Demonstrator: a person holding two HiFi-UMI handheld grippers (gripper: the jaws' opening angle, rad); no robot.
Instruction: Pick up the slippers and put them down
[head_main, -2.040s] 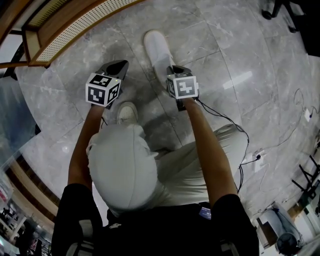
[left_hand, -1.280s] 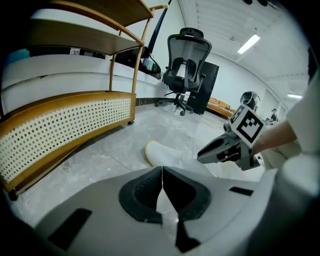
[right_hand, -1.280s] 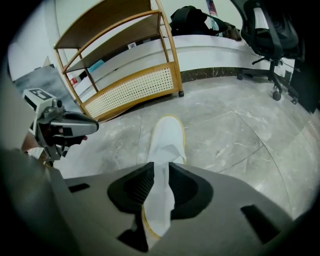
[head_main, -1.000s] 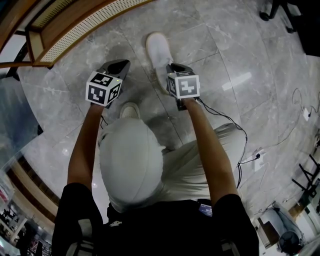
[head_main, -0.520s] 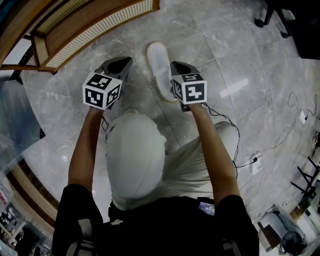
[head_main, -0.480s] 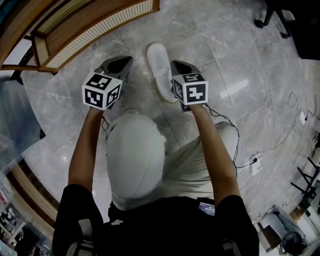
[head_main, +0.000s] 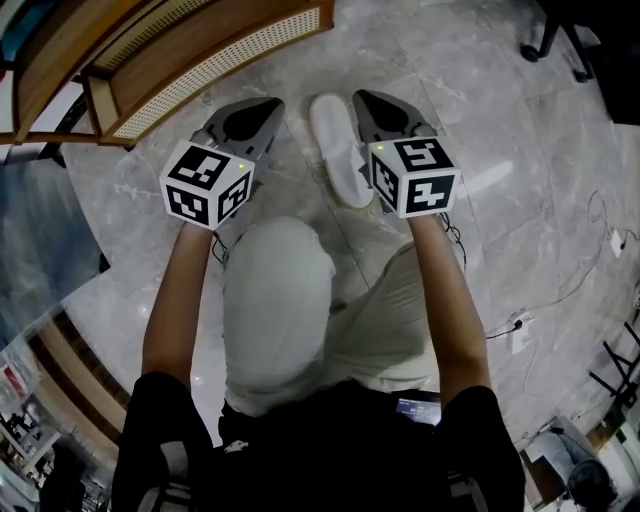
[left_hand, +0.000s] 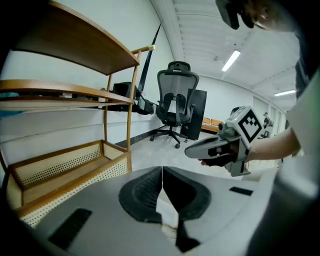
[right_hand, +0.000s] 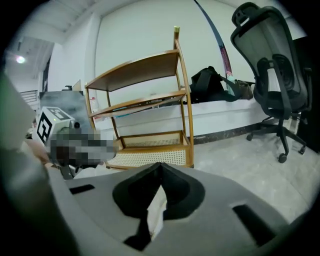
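**Clamping footwear in both tools**

At far left stands a wooden shelf rack (head_main: 190, 50) with cane-mesh sides. Beside it, the left gripper (head_main: 262, 110) has its jaws pressed together on a thin white edge of one slipper (left_hand: 166, 210), which the head view otherwise hides. The other slipper (head_main: 338, 150) lies lengthwise between the two tools. The right gripper (head_main: 378, 108) is closed tight on its side.

**Bright, even light, bowed edges**

Strip lights (left_hand: 231, 60) lit the room evenly. The polished floor (head_main: 520, 120) gave a pale glare streak and soft shadows. Every view bowed at its edges, corners dark. The left gripper (left_hand: 162, 170), close to its camera, looked soft.
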